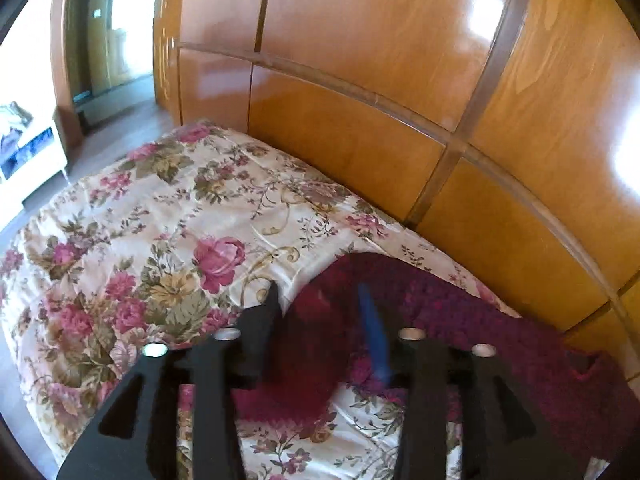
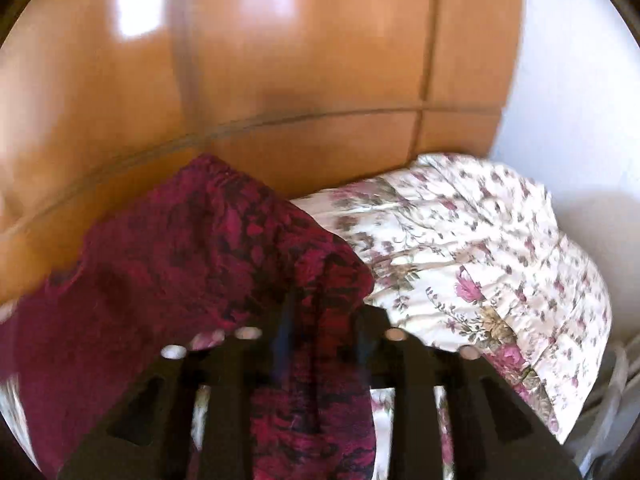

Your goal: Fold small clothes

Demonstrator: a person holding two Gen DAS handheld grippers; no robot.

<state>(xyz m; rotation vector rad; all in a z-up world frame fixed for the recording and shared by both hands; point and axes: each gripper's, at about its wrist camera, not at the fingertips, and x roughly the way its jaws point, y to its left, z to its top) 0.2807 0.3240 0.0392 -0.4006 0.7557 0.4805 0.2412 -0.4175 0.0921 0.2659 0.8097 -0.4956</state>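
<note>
A dark red patterned garment lies spread on the floral bedspread along the wooden headboard. My left gripper holds a bunched edge of it between its fingers, lifted off the bed; a blue pad shows on the right finger. In the right wrist view the same garment hangs over my right gripper, which is shut on a fold of it. The fingertips are partly hidden by cloth.
A glossy wooden headboard stands right behind the bed. The floral bedspread reaches a white wall on the right. A doorway and white furniture stand at the far left.
</note>
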